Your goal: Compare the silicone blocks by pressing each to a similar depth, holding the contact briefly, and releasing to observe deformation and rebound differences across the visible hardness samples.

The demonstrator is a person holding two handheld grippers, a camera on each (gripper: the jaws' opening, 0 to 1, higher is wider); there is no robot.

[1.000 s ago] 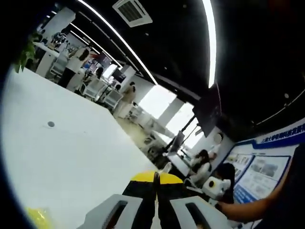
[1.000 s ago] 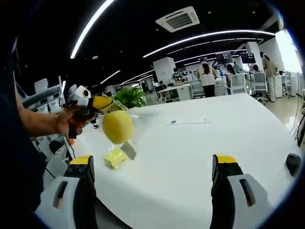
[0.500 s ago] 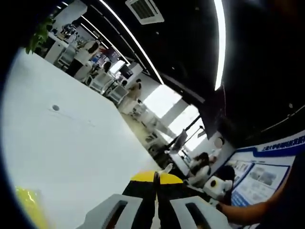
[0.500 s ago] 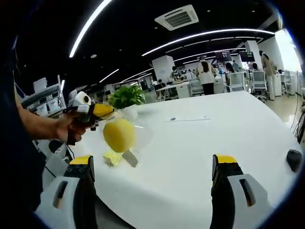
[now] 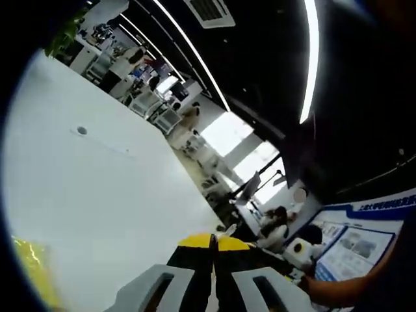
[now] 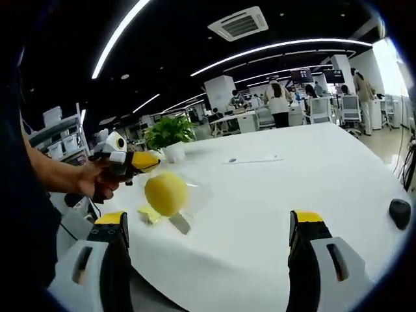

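In the right gripper view a hand at the left holds my left gripper (image 6: 148, 160), shut on the top of a clear plastic bag (image 6: 192, 192). A round yellow silicone sample (image 6: 166, 193) hangs in that bag just above the white table (image 6: 260, 195). A second yellow piece (image 6: 148, 214) lies on the table under it. In the left gripper view the left gripper (image 5: 212, 242) shows its yellow tips pressed together, and a yellow piece (image 5: 29, 273) sits at the lower left. My right gripper (image 6: 208, 218) stands open over the table's near edge, holding nothing.
A potted plant (image 6: 168, 132) stands at the table's far left. A small round hole (image 6: 232, 160) marks the tabletop. A black object (image 6: 398, 212) lies at the right edge. People and desks fill the office behind.
The left gripper has come down and slightly right with the bag, bringing the yellow sample closer to the table. The right gripper has stayed put.
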